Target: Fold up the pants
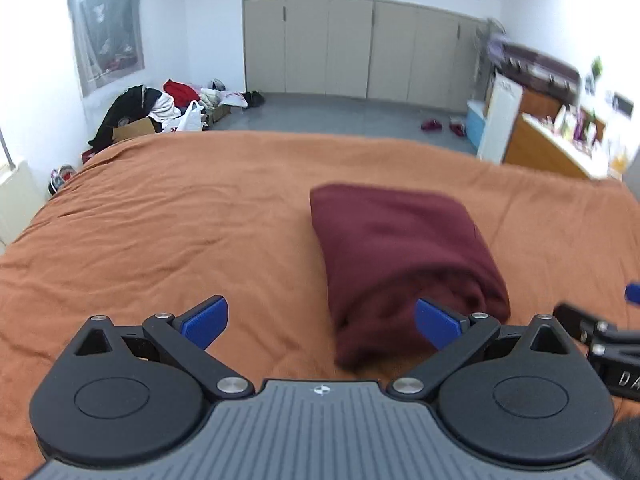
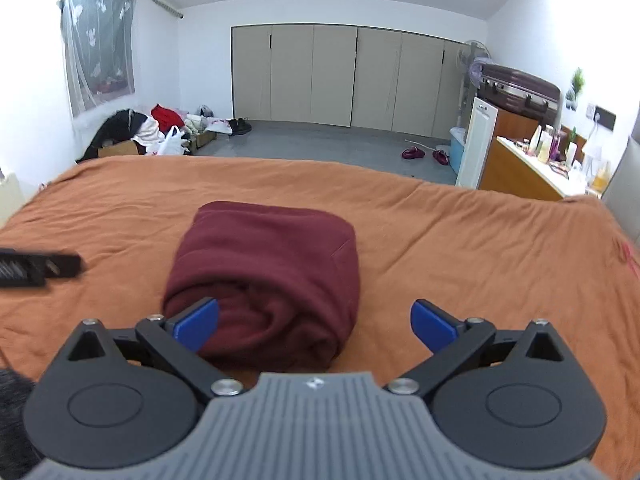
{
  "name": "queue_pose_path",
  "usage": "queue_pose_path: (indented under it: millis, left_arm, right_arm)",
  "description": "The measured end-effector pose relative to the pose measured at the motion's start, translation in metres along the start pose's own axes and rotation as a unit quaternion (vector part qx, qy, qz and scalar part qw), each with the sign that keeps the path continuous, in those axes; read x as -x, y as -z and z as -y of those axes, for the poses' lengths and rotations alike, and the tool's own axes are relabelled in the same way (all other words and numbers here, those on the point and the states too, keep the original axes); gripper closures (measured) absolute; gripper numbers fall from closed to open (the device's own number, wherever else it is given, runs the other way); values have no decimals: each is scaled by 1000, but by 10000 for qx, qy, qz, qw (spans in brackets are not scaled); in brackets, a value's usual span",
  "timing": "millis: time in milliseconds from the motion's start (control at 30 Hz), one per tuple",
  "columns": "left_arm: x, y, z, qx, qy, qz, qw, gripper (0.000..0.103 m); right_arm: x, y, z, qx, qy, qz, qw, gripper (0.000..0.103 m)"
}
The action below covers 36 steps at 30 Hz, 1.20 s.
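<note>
Pants (image 2: pixel 264 280): maroon, folded into a thick compact bundle, lying on the orange bed cover (image 2: pixel 460 248). Bundle near mid-bed; rolled open end faces the cameras, smooth closed fold points toward 12 o'clock and the wardrobe doors (image 2: pixel 340 76). Layers at the near end bulge slightly, not fully flat.

Right claw (image 2: pixel 314 326): spread wide, nothing between the blue pads (image 2: pixel 198 322). Bundle sits beyond the tips, toward 11 o'clock in the right wrist view. Apparently clear of the cloth, no visible contact.

Left claw (image 1: pixel 322 322): also spread wide, empty. Bundle at about 1 o'clock in the left wrist view, partly behind the right-side pad (image 1: pixel 438 322). Part of the other tool visible at 3 o'clock.

Both claws angled downward at the bed from above, flanking the near end of the bundle. Placement reads as a release posture: wide so no fabric snags, one on each side since a fold takes two corners.

Judgement: folding looks essentially done; bundle holds shape unassisted. Possible remaining step: a press to flatten the puffed near end.

Floor beyond the bed: clothes pile (image 2: pixel 152 128) at 10 o'clock, slippers (image 2: pixel 426 155) at 1 o'clock. Irrelevant to the task.
</note>
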State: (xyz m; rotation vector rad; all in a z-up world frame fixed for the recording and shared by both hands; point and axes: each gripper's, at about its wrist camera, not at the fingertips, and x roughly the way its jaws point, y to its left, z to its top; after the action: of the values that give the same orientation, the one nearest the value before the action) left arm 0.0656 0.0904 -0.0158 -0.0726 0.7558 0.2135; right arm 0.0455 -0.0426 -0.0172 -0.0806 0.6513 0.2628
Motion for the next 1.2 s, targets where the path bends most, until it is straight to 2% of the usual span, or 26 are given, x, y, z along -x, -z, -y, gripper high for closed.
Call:
queue_pose_path:
  millis: [167,267,433,1200]
  left_arm:
    - [16,17,7,-121,233,1,9997,0]
    - [21,21,12,-212,228,-68,9995,0]
    - [22,22,13,-117,258,-124,9995,0]
    - [25,21,22,-279,248,-187,9991,0]
  right_arm:
    - [32,6,-9,104,254,-36,9996,5]
    - [47,5,-7,-71,133,-124,9998,5]
    - [55,8,3,-534,-99,-286,9981,5]
    - [60,16,2,-393,-107,-461,9981,5]
